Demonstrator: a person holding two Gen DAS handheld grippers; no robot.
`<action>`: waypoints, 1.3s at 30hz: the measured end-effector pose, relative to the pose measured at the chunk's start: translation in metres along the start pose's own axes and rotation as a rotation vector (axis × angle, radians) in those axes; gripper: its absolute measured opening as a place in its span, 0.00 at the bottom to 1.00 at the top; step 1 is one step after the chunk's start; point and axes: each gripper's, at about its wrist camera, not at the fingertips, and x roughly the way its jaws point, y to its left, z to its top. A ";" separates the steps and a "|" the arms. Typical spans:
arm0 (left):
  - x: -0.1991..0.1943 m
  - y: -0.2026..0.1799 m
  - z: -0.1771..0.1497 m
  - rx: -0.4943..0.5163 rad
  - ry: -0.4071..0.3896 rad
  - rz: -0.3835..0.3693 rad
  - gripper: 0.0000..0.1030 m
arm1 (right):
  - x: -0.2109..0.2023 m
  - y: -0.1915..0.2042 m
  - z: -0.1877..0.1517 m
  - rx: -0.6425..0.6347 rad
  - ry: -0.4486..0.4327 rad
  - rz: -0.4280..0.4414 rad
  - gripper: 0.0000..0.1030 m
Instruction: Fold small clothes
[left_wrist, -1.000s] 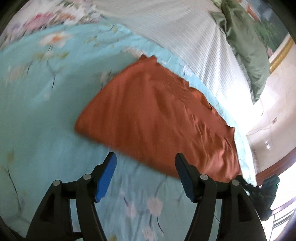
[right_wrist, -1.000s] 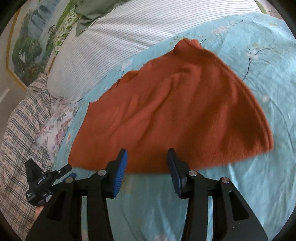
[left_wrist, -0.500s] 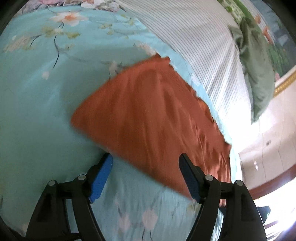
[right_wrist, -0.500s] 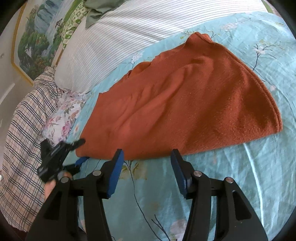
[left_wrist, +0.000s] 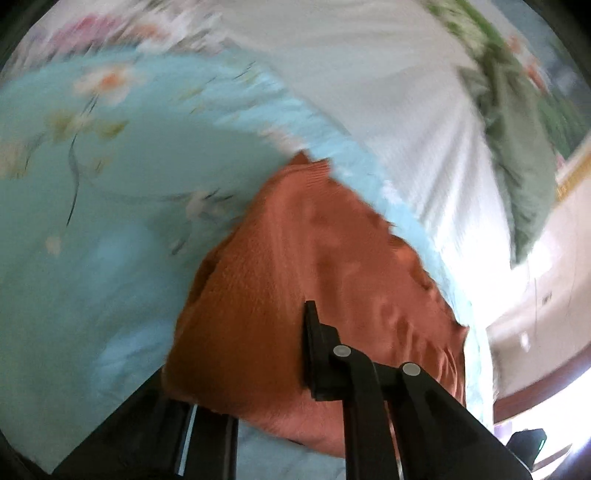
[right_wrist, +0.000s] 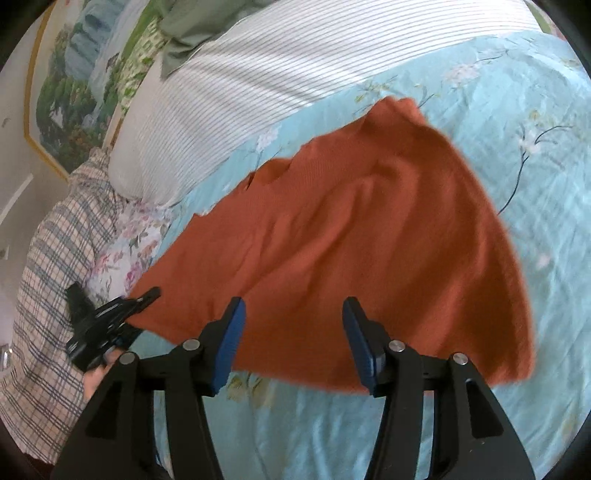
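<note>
One rust-orange garment (right_wrist: 354, 236) lies spread on the light blue floral bedsheet (right_wrist: 517, 92), its far edge near the white striped pillow (right_wrist: 258, 81). Right gripper (right_wrist: 291, 343): jaws apart, hovering over the cloth's near hem, nothing between the blue pads (right_wrist: 231, 343). Left gripper (left_wrist: 258, 354): positioned at the garment's near left corner; cloth drapes over one finger and hides it, so whether it is clamped cannot be determined. Left wrist view is motion-blurred. A plaid cloth (right_wrist: 51, 258) sits beside the pillow.
</note>
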 end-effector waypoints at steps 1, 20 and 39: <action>-0.005 -0.018 -0.002 0.054 -0.009 -0.018 0.09 | 0.000 -0.004 0.004 0.006 -0.001 0.002 0.54; 0.049 -0.177 -0.141 0.815 0.031 0.096 0.07 | 0.117 0.020 0.077 -0.004 0.245 0.191 0.68; 0.006 -0.232 -0.151 0.901 0.004 -0.091 0.07 | 0.053 0.001 0.137 -0.122 0.080 0.127 0.14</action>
